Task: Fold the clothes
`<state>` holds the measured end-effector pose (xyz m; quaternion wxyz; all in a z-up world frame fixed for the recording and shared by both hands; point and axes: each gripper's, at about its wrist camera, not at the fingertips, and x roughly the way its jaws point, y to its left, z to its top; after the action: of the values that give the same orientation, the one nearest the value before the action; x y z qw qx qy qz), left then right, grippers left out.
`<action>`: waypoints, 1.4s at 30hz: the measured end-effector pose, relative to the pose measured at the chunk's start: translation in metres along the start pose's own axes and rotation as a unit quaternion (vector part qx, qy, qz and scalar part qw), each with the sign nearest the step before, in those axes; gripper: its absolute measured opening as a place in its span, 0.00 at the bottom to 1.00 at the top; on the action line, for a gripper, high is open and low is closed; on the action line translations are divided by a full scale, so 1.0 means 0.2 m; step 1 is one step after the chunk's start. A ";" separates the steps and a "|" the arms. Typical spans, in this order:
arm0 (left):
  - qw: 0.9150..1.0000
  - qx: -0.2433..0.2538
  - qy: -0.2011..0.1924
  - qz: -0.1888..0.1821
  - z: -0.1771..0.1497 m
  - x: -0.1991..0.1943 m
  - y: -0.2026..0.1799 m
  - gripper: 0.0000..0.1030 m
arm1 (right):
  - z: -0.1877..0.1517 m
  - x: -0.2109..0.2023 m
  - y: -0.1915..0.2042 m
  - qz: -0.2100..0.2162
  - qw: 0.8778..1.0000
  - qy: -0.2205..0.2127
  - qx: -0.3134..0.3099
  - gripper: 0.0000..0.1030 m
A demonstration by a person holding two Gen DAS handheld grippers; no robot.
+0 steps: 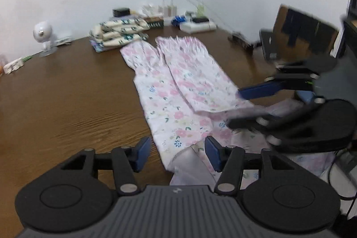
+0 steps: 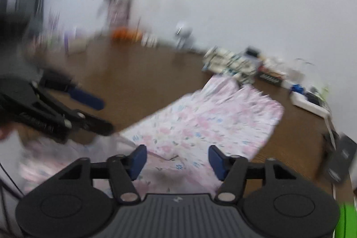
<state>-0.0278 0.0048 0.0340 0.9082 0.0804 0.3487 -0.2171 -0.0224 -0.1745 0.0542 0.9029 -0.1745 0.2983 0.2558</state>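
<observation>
Floral trousers (image 1: 178,86) lie on the table (image 1: 67,93); both the left gripper (image 1: 177,152) and right gripper (image 2: 177,161) hover spread above, seemingly not touching.

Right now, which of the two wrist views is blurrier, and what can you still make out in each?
Right wrist view: heavily motion-smeared, though the floral garment and open right gripper still read. Left wrist view: mostly sharp, with wood grain on the table and the folded stack clear; only the right gripper is smeared, and the left gripper is crisp. Both bend straight lines at their edges.
</observation>
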 end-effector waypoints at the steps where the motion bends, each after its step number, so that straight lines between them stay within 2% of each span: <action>1: 1.000 -0.004 0.005 0.001 -0.01 0.04 0.00 0.49 | 0.00 0.07 -0.02 -0.003 1.000 0.014 -0.001 0.20; 2: 1.000 -0.011 0.011 0.000 -0.02 0.07 0.02 0.42 | 0.00 0.12 -0.08 0.005 0.999 0.026 0.021 0.12; 3: 1.000 -0.018 0.018 -0.001 -0.02 0.11 0.02 0.31 | -0.02 0.16 -0.15 0.015 0.998 0.035 0.057 0.06; 4: 1.000 -0.019 0.020 0.001 -0.03 0.14 0.03 0.20 | -0.04 0.15 -0.20 0.009 0.995 0.026 0.099 0.03; 5: 0.999 -0.026 0.020 0.005 -0.03 0.16 0.05 0.02 | -0.08 0.14 -0.25 -0.002 0.990 0.012 0.141 0.00; 6: 0.998 -0.058 0.012 0.018 -0.04 0.15 0.09 0.02 | -0.12 0.09 -0.32 -0.029 0.979 -0.015 0.203 0.00; 7: 0.995 -0.090 0.003 0.032 -0.05 0.13 0.13 0.02 | -0.16 0.05 -0.41 -0.058 0.960 -0.041 0.271 0.00; 8: 0.992 -0.122 -0.004 0.043 -0.06 0.12 0.18 0.02 | -0.22 0.00 -0.48 -0.071 0.944 -0.047 0.319 0.01; 10: 0.983 -0.173 -0.013 0.051 -0.10 0.03 0.25 0.03 | -0.35 -0.10 -0.61 -0.090 0.910 -0.049 0.402 0.09; 11: 0.982 -0.180 -0.017 0.055 -0.09 -0.01 0.26 0.07 | -0.35 -0.15 -0.61 -0.097 0.910 -0.054 0.399 0.15; 13: 0.979 -0.194 -0.027 0.062 -0.09 -0.10 0.28 0.25 | -0.34 -0.24 -0.57 -0.112 0.920 -0.065 0.369 0.25; 14: 0.978 -0.197 -0.032 0.065 -0.08 -0.14 0.29 0.48 | -0.33 -0.28 -0.56 -0.120 0.925 -0.071 0.353 0.37; 15: 0.980 -0.185 -0.041 0.063 -0.03 -0.16 0.27 0.55 | -0.32 -0.33 -0.54 -0.127 0.930 -0.076 0.338 0.48; 17: 0.988 -0.139 -0.049 0.048 0.11 -0.13 0.22 0.60 | -0.26 -0.36 -0.52 -0.126 0.941 -0.086 0.301 0.56; 18: 0.992 -0.108 -0.048 0.036 0.18 -0.08 0.19 0.68 | -0.20 -0.31 -0.52 -0.109 0.952 -0.087 0.272 0.64; 20: 0.998 -0.048 -0.027 0.002 0.32 0.10 0.14 0.74 | -0.11 -0.12 -0.56 -0.079 0.965 -0.061 0.241 0.69; 22: 0.999 -0.018 0.022 -0.017 0.42 0.34 0.12 0.72 | -0.03 0.09 -0.65 -0.040 0.963 -0.024 0.264 0.63; 24: 0.998 -0.025 0.053 -0.013 0.48 0.53 0.12 0.61 | 0.00 0.27 -0.72 0.012 0.960 0.002 0.279 0.35; 25: 0.997 -0.029 0.063 -0.014 0.48 0.57 0.13 0.52 | 0.01 0.35 -0.74 0.040 0.957 0.017 0.285 0.26; 26: 0.997 -0.032 0.073 -0.016 0.48 0.61 0.14 0.26 | 0.01 0.36 -0.75 0.041 0.956 0.018 0.290 0.06; 27: 0.996 -0.042 0.078 -0.015 0.47 0.64 0.16 0.11 | 0.00 0.36 -0.76 0.035 0.955 0.015 0.295 0.01; 29: 0.994 -0.106 0.040 0.003 0.45 0.57 0.28 0.02 | -0.02 0.36 -0.77 0.021 0.953 0.009 0.304 0.00; 30: 0.990 -0.139 0.022 0.013 0.43 0.53 0.34 0.02 | -0.03 0.35 -0.81 0.007 0.948 0.002 0.317 0.00; 32: 0.974 -0.222 -0.008 0.034 0.37 0.41 0.50 0.03 | -0.06 0.30 -0.90 -0.030 0.937 -0.006 0.347 0.01; 33: 0.962 -0.271 -0.019 0.041 0.31 0.35 0.58 0.05 | -0.09 0.29 -0.94 -0.052 0.931 -0.005 0.361 0.07; 35: 0.936 -0.344 -0.036 0.059 0.19 0.24 0.68 0.09 | -0.10 0.24 -0.94 -0.120 0.930 0.009 0.348 0.18; 36: 0.925 -0.366 -0.048 0.087 0.14 0.19 0.70 0.22 | -0.10 0.21 -0.91 -0.144 0.933 0.008 0.331 0.22; 37: 0.915 -0.383 -0.059 0.114 0.10 0.15 0.72 0.32 | -0.09 0.16 -0.87 -0.147 0.936 -0.006 0.318 0.25; 38: 0.916 -0.372 -0.066 0.135 0.11 0.13 0.71 0.43 | -0.09 0.11 -0.83 -0.147 0.940 -0.024 0.307 0.34; 39: 0.930 -0.337 -0.066 0.133 0.15 0.14 0.68 0.51 | -0.08 0.06 -0.78 -0.146 0.943 -0.042 0.296 0.40; 40: 0.943 -0.300 -0.064 0.129 0.20 0.16 0.65 0.57 | -0.07 0.01 -0.72 -0.128 0.949 -0.061 0.282 0.41; 41: 0.958 -0.254 -0.056 0.121 0.27 0.21 0.60 0.68 | -0.06 -0.03 -0.66 -0.103 0.955 -0.070 0.268 0.42; 42: 0.970 -0.209 -0.058 0.109 0.34 0.26 0.54 0.76 | -0.06 -0.04 -0.60 -0.074 0.963 -0.068 0.249 0.42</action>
<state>0.0959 0.0643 0.0497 0.9419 -0.0863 0.3218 -0.0431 0.0340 -0.2800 0.0699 0.9524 0.0522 0.2766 0.1167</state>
